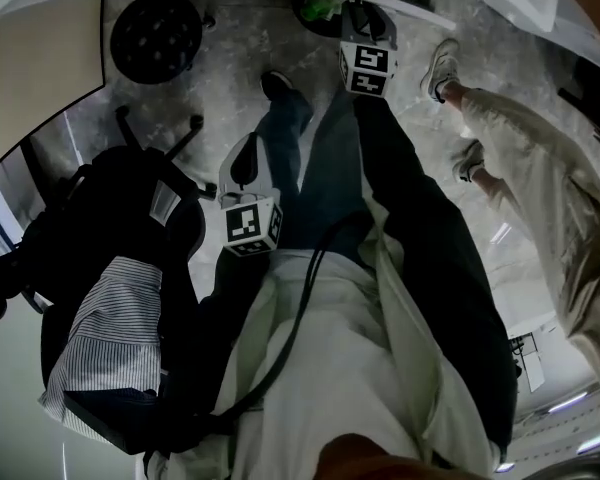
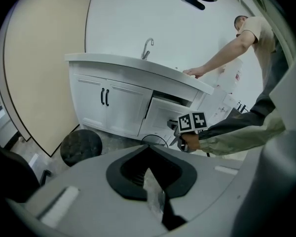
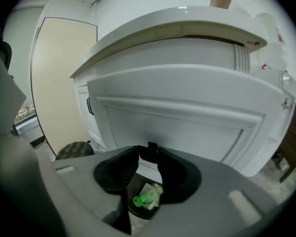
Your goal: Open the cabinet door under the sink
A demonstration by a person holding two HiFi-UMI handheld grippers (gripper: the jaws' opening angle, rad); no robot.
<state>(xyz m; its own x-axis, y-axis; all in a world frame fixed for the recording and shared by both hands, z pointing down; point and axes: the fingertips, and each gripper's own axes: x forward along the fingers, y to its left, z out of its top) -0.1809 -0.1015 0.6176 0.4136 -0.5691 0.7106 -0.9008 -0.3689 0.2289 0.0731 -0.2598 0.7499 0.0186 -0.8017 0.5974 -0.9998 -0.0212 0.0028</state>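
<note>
Directly ahead of right gripper [image 3: 149,162]: door [image 3: 187,117] is filling the view close in front and is already standing ajar from the cabinet.
Right jaws: are standing apart, with no pad pressing on anything.
At the right tips: a small dark piece [image 3: 150,149] is sitting between them. It may be the handle, but this cannot be told.
Below the right jaws: bin [image 3: 138,214] is showing through the gap, with a green bottle [image 3: 147,197] lying in it.
Door axis: the top edge is running side to side, square across the right gripper's line of pointing.
Left gripper [image 2: 150,177]: is hanging well back by the person's thigh. The door is lying ahead of it and to its right.
Left jaws: are lying together with nothing between them.
Nearer hand: the right is working at the door. The left is staying well apart.
Progress (judgement): the door is partly open and the swing is looking unfinished.
Next move (judgement): is calling for a grip at the door's free edge, then a pull back toward the person, square to the door face.
Risk (judgement): a second person [image 2: 246,38] is leaning on the counter just to the right of the door's swing.
</note>
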